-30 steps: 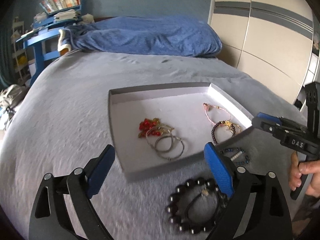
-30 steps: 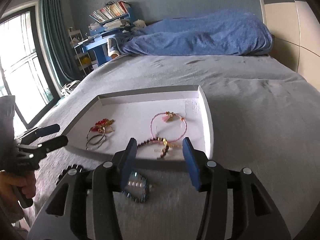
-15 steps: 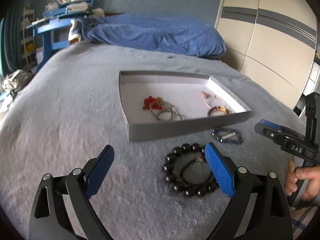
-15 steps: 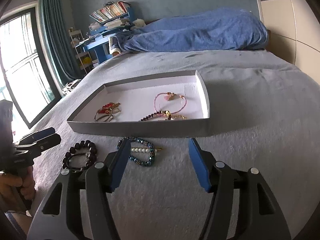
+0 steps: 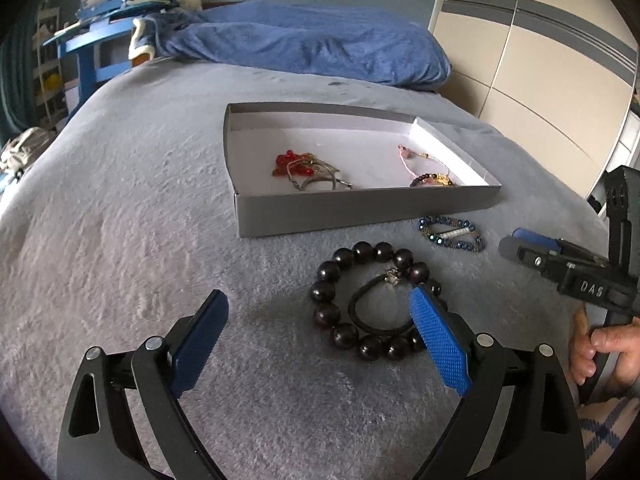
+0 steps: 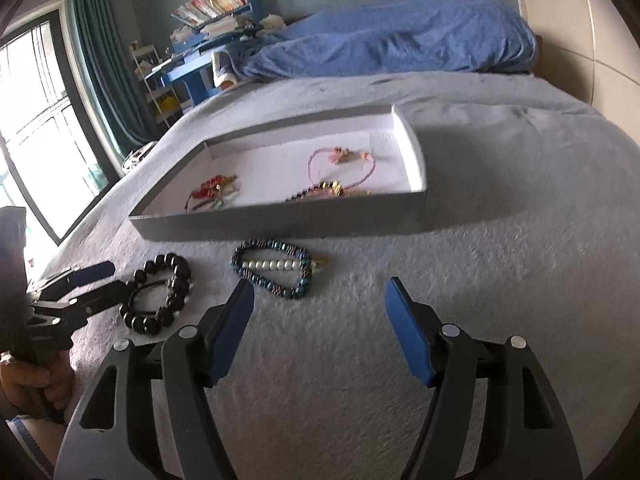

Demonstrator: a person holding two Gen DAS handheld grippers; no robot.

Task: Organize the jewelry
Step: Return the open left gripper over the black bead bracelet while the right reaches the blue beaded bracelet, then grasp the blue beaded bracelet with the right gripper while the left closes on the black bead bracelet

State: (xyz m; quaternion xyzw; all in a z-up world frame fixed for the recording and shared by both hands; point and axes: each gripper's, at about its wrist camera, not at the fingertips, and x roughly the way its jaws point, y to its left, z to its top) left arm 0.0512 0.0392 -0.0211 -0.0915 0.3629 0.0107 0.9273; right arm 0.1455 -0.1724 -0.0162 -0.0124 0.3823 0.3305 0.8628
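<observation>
A grey shallow box (image 5: 360, 210) (image 6: 280, 222) lies on the bed and holds red-bead rings (image 5: 304, 168), a pink cord bracelet (image 6: 340, 160) and a dark bead bracelet (image 5: 432, 180). In front of it on the blanket lie a large dark bead bracelet (image 5: 340, 280) (image 6: 158, 300) with a thin black cord inside, and a blue bead bracelet with white pearls (image 5: 452, 236) (image 6: 276, 266). My left gripper (image 5: 318, 314) is open and empty just before the dark bracelet. My right gripper (image 6: 320, 294) is open and empty just before the blue bracelet.
The grey blanket (image 5: 120, 220) covers the bed. A blue duvet (image 5: 300, 44) is heaped at the far end. A blue shelf with books (image 5: 104, 24) stands at the far left, a wardrobe (image 5: 540, 60) to the right, a window with curtains (image 6: 60, 100) beyond.
Both grippers have pulled back and lowered from over the box. The two bracelets on the blanket now lie ahead of the fingers. Both stay open.
</observation>
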